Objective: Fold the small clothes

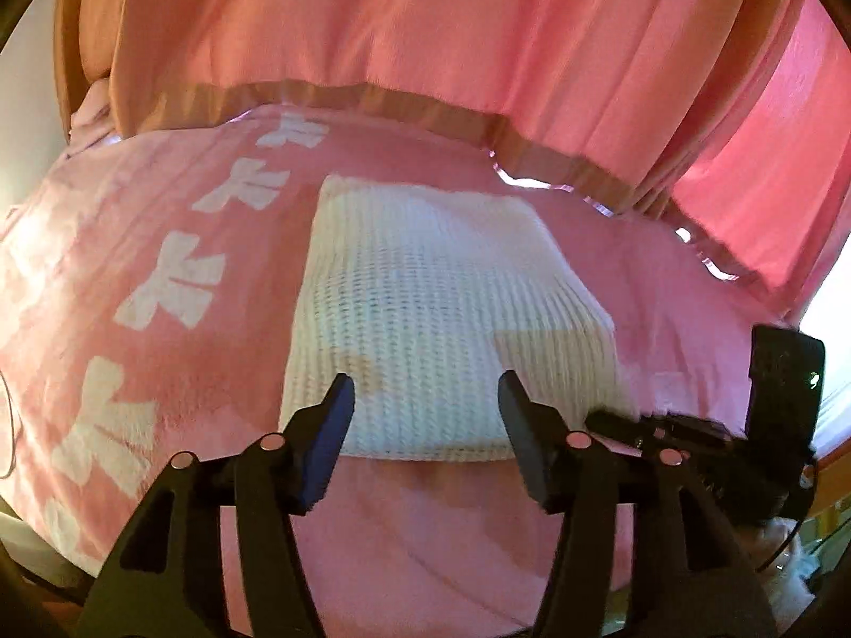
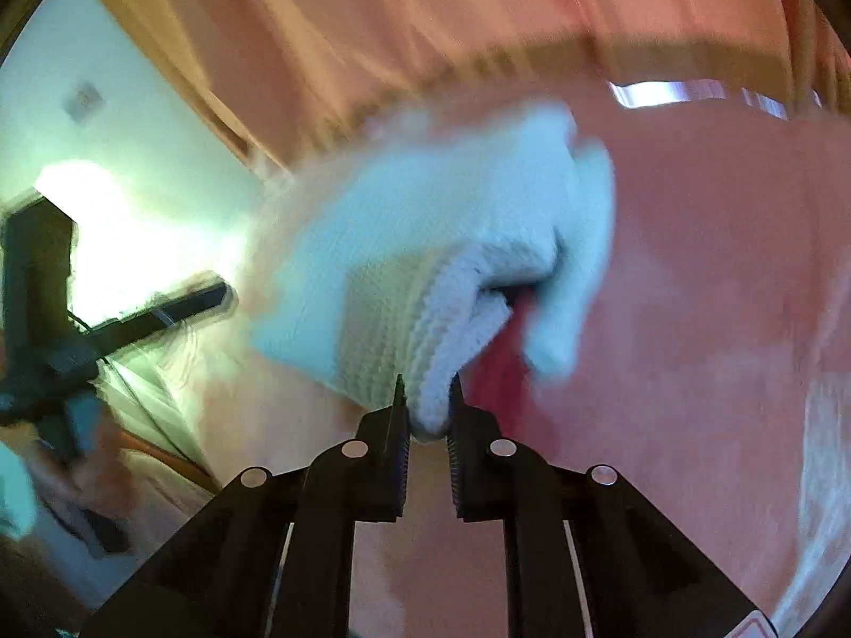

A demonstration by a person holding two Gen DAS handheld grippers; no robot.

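Note:
A white knitted garment (image 1: 425, 319) lies folded into a rectangle on a pink blanket (image 1: 186, 244) with white characters. My left gripper (image 1: 425, 399) is open and empty, just above the garment's near edge. My right gripper (image 2: 428, 404) is shut on a folded edge of the white knitted garment (image 2: 425, 266), which is blurred and lifted off the blanket. The right gripper also shows at the right edge of the left wrist view (image 1: 718, 436), low beside the garment's right corner.
Pink curtains (image 1: 478, 53) hang behind the bed, with bright window light at the right (image 1: 829, 319). A pale wall (image 2: 133, 106) and a dark stand (image 2: 48, 319) are at the left of the right wrist view.

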